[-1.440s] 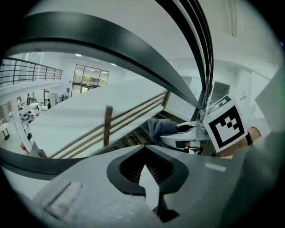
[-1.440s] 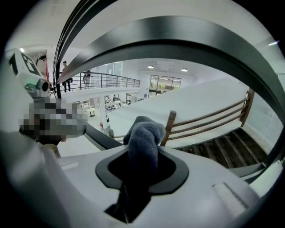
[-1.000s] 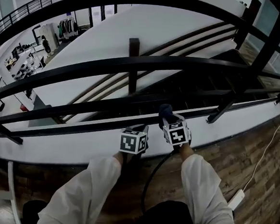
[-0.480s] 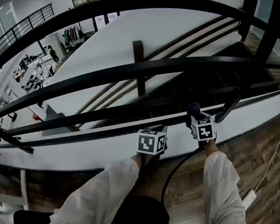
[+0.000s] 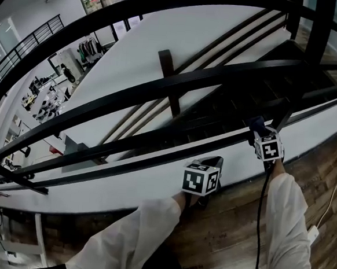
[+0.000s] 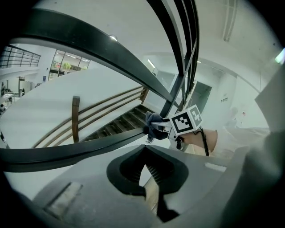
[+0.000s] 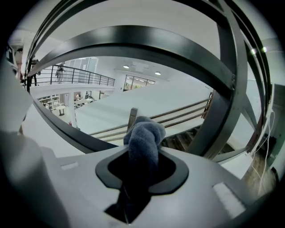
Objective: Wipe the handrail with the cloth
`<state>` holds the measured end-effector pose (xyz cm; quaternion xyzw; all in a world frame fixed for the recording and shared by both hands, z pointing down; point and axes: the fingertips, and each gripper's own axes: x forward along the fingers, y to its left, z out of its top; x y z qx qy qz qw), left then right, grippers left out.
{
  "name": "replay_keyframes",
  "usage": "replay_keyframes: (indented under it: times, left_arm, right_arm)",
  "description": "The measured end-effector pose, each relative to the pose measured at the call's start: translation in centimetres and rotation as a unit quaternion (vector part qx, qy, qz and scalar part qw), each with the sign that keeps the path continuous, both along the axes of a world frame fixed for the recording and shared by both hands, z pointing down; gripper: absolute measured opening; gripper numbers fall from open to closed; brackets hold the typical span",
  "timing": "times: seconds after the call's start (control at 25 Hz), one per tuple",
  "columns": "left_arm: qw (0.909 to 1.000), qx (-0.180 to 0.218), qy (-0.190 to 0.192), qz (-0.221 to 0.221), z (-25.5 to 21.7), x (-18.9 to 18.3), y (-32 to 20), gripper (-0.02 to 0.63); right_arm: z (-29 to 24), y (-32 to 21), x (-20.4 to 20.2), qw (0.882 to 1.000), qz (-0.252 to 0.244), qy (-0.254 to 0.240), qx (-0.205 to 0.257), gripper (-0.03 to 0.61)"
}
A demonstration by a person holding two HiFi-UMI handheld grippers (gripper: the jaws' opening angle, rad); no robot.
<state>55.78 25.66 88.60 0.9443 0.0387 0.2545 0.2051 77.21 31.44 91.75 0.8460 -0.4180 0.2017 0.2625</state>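
Stairs (image 5: 240, 105) behind handrail (image 5: 131, 96), which runs lower left to upper right. Right gripper (image 7: 140, 178) pinches cloth (image 7: 143, 136); left gripper (image 6: 145, 147) pressed together.

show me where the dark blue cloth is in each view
Head view: dark blue fluffy cloth right of centre, above the right gripper's marker cube.
Left gripper view: cloth mid-frame, left of that cube.
Right gripper view: cloth dead centre, clamped in the jaws.
Shared landmark: short brown upright post.
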Motion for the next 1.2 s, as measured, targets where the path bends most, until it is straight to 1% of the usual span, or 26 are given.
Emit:
replay_keyframes:
  times: [0.08,0.16,0.24,0.32,0.4,0.48,0.6,0.68,0.76,0.84,0.92,1.04,1.2]
  left_arm:
    - [0.9999,-0.008,0.006,-0.003,-0.4,1.1,1.1,0.002]
    - [0.9996,-0.025,0.014,0.000,-0.9,1.7,2.6,0.002]
    - [0.9988,-0.043,0.021,0.008,-1.5,1.6,4.0,0.002]
    - [0.9979,-0.059,0.022,0.018,-1.9,1.1,5.1,0.002]
    - [0.9971,-0.065,0.022,0.032,-2.0,0.4,6.1,0.002]
    - [0.9971,-0.062,0.022,0.039,-2.1,-0.6,6.0,0.002]
    - [0.9973,-0.064,0.018,0.031,-2.0,-1.5,5.1,0.002]
    - [0.9976,-0.061,0.021,0.026,-2.3,-1.8,4.2,0.002]
    - [0.9977,-0.059,0.027,0.021,-2.8,-2.4,3.2,0.002]
    - [0.9976,-0.060,0.030,0.018,-3.0,-3.6,2.0,0.002]
    - [0.9977,-0.058,0.031,0.014,-3.0,-5.0,0.3,0.002]
    - [0.9981,-0.056,0.027,-0.004,-2.4,-7.8,-3.7,0.002]
    - [0.9970,-0.068,0.037,-0.011,-2.6,-10.4,-7.5,0.002]
  right_arm:
    - [-0.2,1.0,1.5,1.000,0.008,0.008,-0.009,0.097]
    - [0.3,2.9,3.6,0.999,0.032,0.013,-0.013,0.097]
    - [0.4,4.2,5.4,0.998,0.053,0.018,-0.020,0.097]
    - [0.1,4.7,6.5,0.997,0.060,0.027,-0.033,0.097]
    - [0.1,4.8,6.6,0.997,0.057,0.034,-0.045,0.091]
    - [0.2,4.6,6.2,0.997,0.063,0.031,-0.044,0.091]
    - [-0.1,5.1,6.1,0.994,0.090,0.031,-0.050,0.092]
    - [-0.4,5.2,6.3,0.993,0.097,0.031,-0.054,0.092]
    - [-1.0,5.3,5.3,0.993,0.101,0.019,-0.058,0.092]
    - [-1.6,4.7,3.5,0.994,0.092,0.013,-0.064,0.093]
    - [-2.2,2.6,1.3,0.995,0.072,0.017,-0.069,0.092]
    - [-2.3,-1.2,-2.7,0.996,0.051,0.015,-0.078,0.092]
    - [-3.1,-2.1,-6.8,0.992,0.056,0.019,-0.108,0.092]
